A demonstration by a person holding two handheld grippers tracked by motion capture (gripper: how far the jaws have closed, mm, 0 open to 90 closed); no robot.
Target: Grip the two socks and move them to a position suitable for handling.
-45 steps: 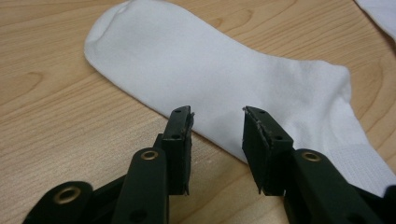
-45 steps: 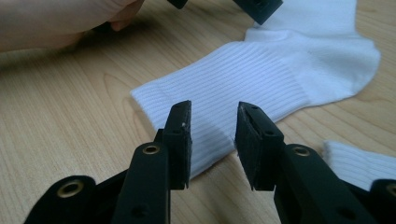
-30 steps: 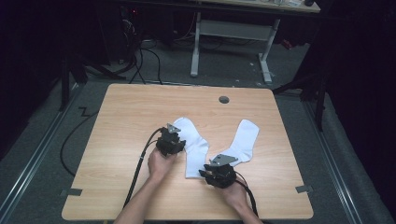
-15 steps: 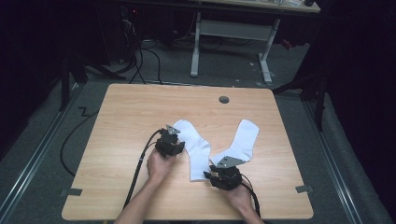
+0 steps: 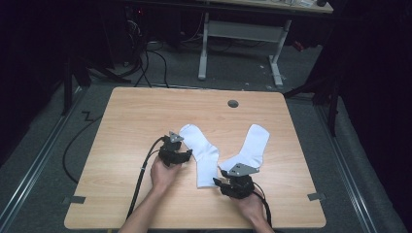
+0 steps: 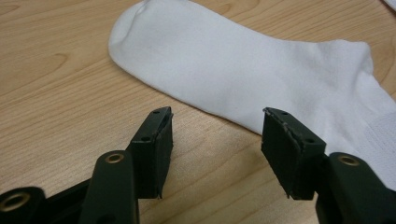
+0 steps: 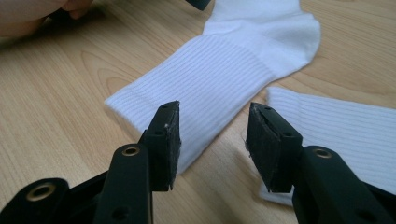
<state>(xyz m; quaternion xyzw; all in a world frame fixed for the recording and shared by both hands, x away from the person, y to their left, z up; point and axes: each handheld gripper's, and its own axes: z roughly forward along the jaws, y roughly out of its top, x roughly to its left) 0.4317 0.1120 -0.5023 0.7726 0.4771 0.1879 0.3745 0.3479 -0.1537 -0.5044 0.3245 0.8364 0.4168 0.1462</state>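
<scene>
Two white socks lie on the wooden table (image 5: 126,121), forming a V. The left sock (image 5: 201,155) has its toe at the far end and its ribbed cuff near me. My left gripper (image 5: 188,154) is open beside this sock's foot. In the left gripper view, the left gripper (image 6: 217,114) has its jaws apart just short of the left sock (image 6: 243,70), with nothing between them. The right sock (image 5: 252,143) slants away to the right. My right gripper (image 5: 219,178) is open at the cuffs. In the right gripper view, the right gripper (image 7: 212,109) faces the left sock's cuff (image 7: 201,79); the right sock's cuff (image 7: 336,130) lies at the right.
A round cable hole (image 5: 233,103) sits near the table's far edge. Black cables (image 5: 143,170) trail from the grippers toward me. Another desk's frame (image 5: 238,34) stands on the floor beyond. The person's left hand (image 7: 28,14) shows in the right gripper view.
My right gripper has drawn back slightly toward me and to the right, off the cuffs. The left gripper and both socks have hardly moved.
</scene>
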